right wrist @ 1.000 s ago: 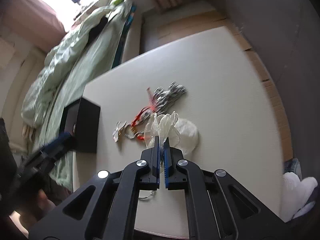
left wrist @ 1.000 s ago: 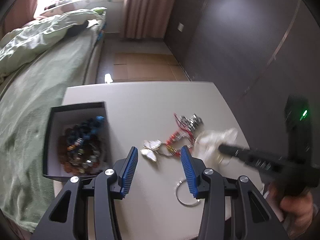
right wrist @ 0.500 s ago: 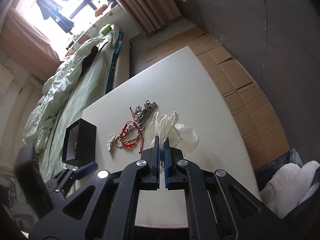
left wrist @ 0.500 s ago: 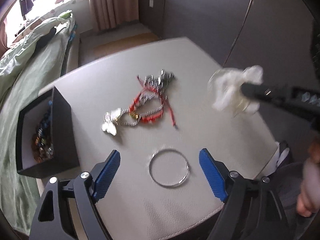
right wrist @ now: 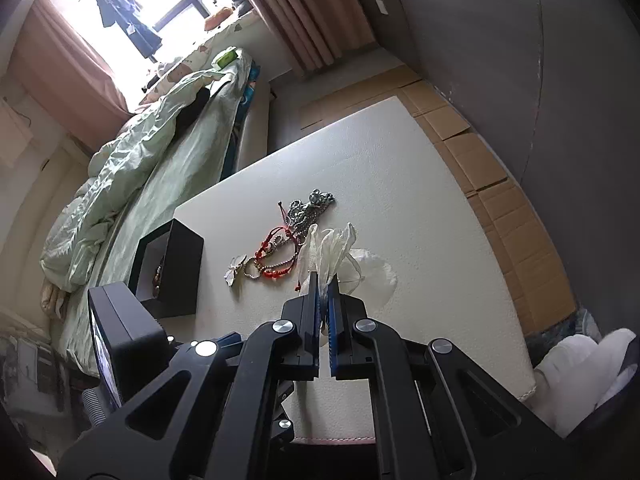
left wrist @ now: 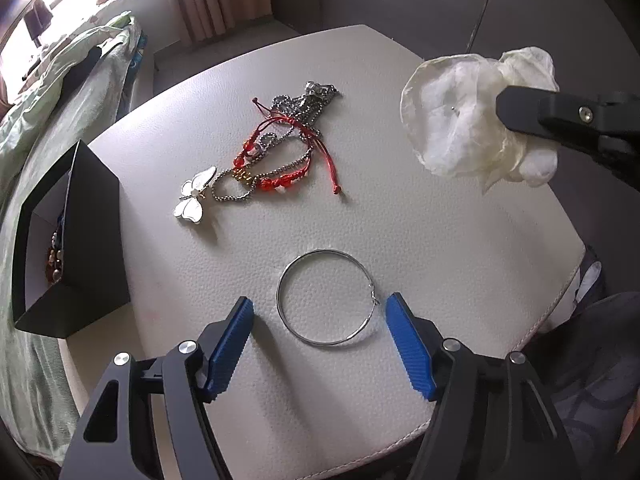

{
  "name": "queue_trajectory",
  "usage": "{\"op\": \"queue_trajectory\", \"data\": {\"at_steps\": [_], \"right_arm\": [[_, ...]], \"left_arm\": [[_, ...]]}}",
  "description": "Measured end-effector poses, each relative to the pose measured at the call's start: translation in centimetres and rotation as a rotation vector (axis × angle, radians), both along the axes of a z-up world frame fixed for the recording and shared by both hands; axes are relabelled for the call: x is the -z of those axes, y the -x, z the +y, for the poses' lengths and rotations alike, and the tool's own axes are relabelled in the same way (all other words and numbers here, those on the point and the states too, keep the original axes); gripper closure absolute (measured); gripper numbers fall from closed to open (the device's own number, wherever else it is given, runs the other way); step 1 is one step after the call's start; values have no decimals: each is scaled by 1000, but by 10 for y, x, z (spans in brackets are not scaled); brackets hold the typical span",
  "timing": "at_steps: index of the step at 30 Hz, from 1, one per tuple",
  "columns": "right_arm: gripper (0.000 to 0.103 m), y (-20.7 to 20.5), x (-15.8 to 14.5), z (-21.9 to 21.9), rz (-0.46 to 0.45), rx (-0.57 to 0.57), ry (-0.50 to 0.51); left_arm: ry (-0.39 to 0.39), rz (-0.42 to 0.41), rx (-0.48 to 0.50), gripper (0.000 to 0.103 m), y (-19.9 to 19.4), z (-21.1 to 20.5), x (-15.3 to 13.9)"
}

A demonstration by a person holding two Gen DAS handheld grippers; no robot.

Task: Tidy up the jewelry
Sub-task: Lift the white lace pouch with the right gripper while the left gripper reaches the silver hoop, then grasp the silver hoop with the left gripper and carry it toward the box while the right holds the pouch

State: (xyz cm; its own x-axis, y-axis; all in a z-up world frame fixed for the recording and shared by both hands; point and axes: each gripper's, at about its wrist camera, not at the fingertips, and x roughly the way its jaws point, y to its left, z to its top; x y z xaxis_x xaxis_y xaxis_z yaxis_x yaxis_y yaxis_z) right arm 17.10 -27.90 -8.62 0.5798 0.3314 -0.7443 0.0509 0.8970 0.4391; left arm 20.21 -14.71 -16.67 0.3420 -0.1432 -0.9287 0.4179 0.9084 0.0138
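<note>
Thin silver hoop [left wrist: 327,298] on pebbled leather table [left wrist: 440,240], sheer pouch [left wrist: 460,120]

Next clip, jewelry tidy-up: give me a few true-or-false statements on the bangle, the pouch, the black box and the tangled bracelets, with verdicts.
1. The silver bangle lies flat on the table between the left gripper's closing jaws, untouched. True.
2. The right gripper is open and empty. False: it is shut on the white pouch, held off the table.
3. The black box is empty. False: beads show inside it.
4. The white butterfly lies beside the tangled bracelets. True.
5. The bangle sits inside the box. False: it is on the table.
</note>
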Motion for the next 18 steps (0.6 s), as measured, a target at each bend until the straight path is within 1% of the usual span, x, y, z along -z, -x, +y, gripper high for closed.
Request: {"op": "queue_trajectory", "data": {"at_steps": [2,5,11,12,13,14,16,18], "right_arm": [[98,-1,1,0,2,0,-1],[98,-1,2,0,4,-1,-1],[98,0,2,1,3,-5,-2],[98,0,2,1,3,-4,-1],[98,0,2,1,5,-4,-1],[98,0,2,0,8,-5,-2],[98,0,2,2,9,-9,-2],[98,0,2,3,10,-12,2]], "left_arm": [[12,11,4,46,-1,2,-1],[5,0,-3,56,-2,5,-2],[55,23,-35,61,-12,14,-9],[64,26,-39,90,-13,16,-11],[75,46,-48,97,-16,19,-10],[97,59,-67,94,-20,25,-11],[107,68,-85,94,-25,29,-12],[122,67,-82,94,-27,31,-14]]}}
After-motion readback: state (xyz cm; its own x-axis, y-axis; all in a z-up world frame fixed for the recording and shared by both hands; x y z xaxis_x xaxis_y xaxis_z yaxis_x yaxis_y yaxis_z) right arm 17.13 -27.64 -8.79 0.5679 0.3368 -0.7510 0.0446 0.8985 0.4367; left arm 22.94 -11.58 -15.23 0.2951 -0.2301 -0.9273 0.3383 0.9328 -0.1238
